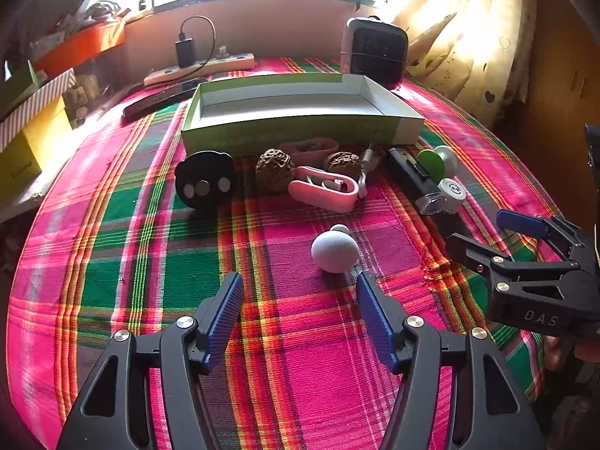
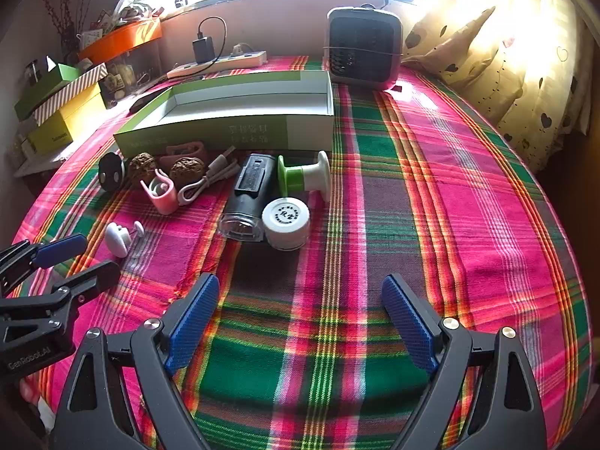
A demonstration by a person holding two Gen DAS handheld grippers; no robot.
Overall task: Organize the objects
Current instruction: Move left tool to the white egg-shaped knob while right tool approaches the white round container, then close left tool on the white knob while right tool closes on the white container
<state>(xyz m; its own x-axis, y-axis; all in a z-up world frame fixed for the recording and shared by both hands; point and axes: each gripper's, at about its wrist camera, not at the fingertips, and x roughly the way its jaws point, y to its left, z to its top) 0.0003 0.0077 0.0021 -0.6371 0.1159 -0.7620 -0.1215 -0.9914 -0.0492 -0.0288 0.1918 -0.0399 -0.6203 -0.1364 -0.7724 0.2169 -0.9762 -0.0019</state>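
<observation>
A pink, green and orange plaid cloth (image 2: 431,187) covers the whole worktop. Toward its far edge lies a long, shallow green-and-white box (image 2: 232,112), open on top and empty inside; only the right wrist view shows pale printed characters on its near wall, too faint to read. Behind the box's right end stands a dark-grilled fan heater (image 2: 363,47), and behind its left end a white power strip (image 2: 221,62) with a black charger plugged in.

All the small things sit in a row just in front of the box. Nearest its right end is a green-and-white spool (image 2: 303,178); beside that a black cylinder with a clear end (image 2: 247,195), touching a round white jar (image 2: 287,223) whose lid print cannot be made out. Further left are a white cable (image 2: 206,183), two wrinkled walnuts (image 1: 275,168), a pink clip (image 1: 324,189) and a black disc with three pale dots (image 1: 204,182).

Well in front of the box, apart from the row, lies a white egg-shaped knob (image 1: 335,251), just ahead of the left gripper (image 1: 300,315), whose jaws are spread and hold nothing. The right gripper (image 2: 300,322) also stands with jaws wide apart, over bare cloth. Each view catches the other gripper from the side: the left wrist view reads "DAS" on it, the right wrist view "GenRobot.AI".
</observation>
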